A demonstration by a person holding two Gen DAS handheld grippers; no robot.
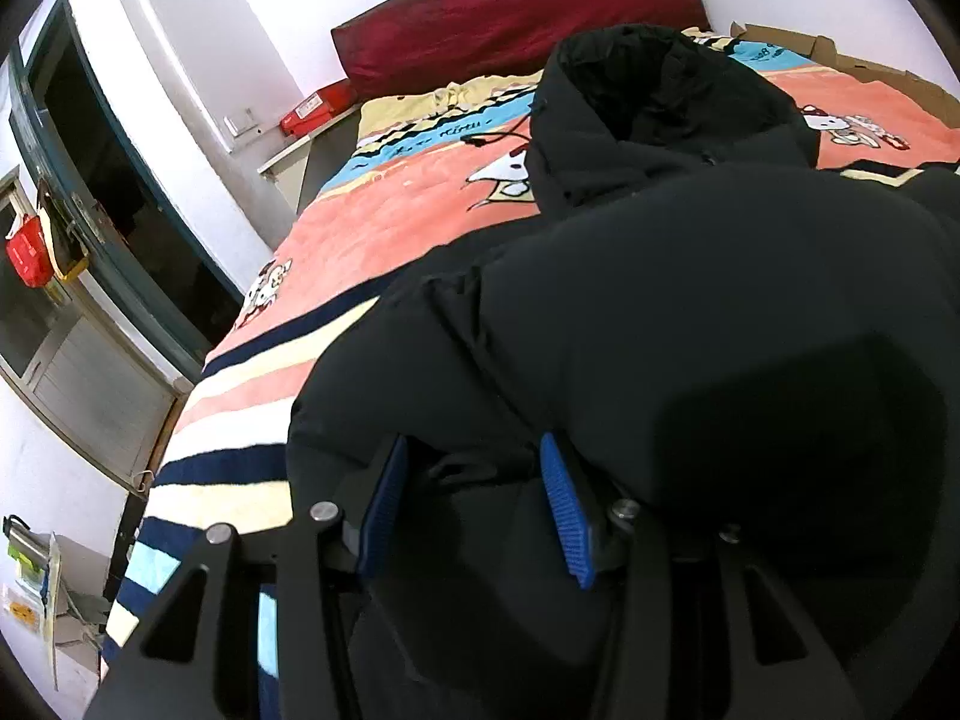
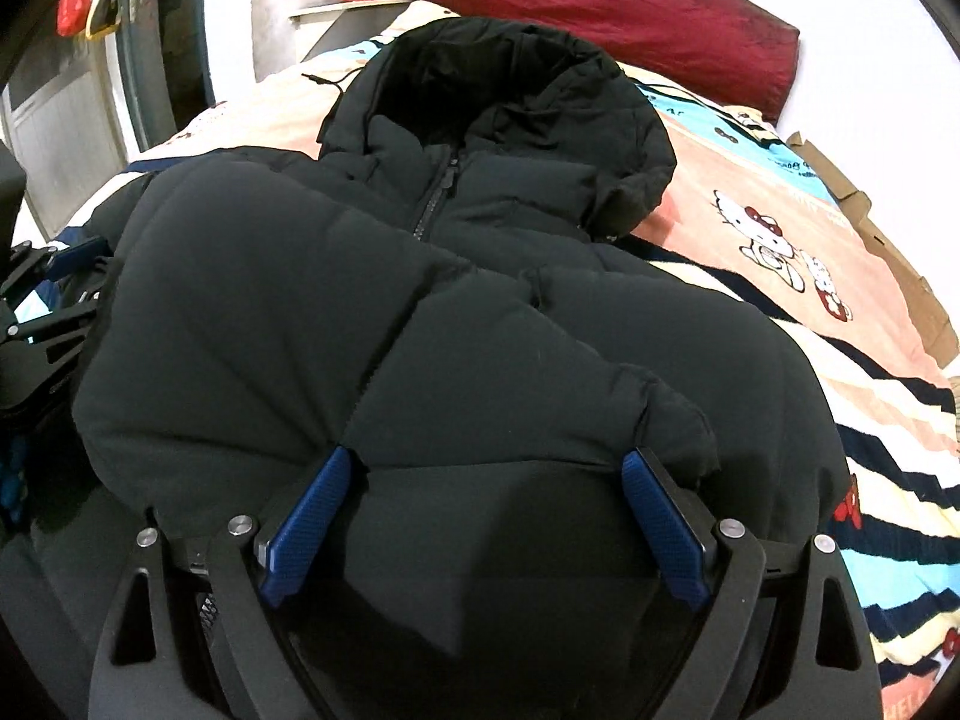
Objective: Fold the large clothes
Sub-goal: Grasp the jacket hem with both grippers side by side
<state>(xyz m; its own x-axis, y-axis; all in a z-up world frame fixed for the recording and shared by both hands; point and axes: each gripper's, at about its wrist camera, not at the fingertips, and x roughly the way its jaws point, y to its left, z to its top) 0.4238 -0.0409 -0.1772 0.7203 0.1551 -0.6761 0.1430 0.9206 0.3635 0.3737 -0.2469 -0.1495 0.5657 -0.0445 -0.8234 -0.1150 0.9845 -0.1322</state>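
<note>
A black hooded puffer jacket [image 1: 660,276] [image 2: 300,300] lies front up on the bed, with its hood [image 2: 510,90] toward the pillow and its zipper [image 2: 438,192] closed. My left gripper [image 1: 474,450] is at the jacket's near left edge, its blue pads [image 1: 564,510] closed on a thick bunch of black fabric. It also shows at the left edge of the right wrist view as the left gripper [image 2: 72,276]. My right gripper [image 2: 486,456] stands wide over the near folded part; puffy fabric lies between its pads [image 2: 660,516] without being pinched.
The bed carries a pink cartoon-cat blanket [image 1: 390,222] [image 2: 780,228] with striped borders. A dark red cushion [image 1: 516,12] leans on the wall at its head. Flattened cardboard [image 2: 870,240] lines the right side. A nightstand with a red box [image 1: 312,108] and a dark doorway [image 1: 120,180] are on the left.
</note>
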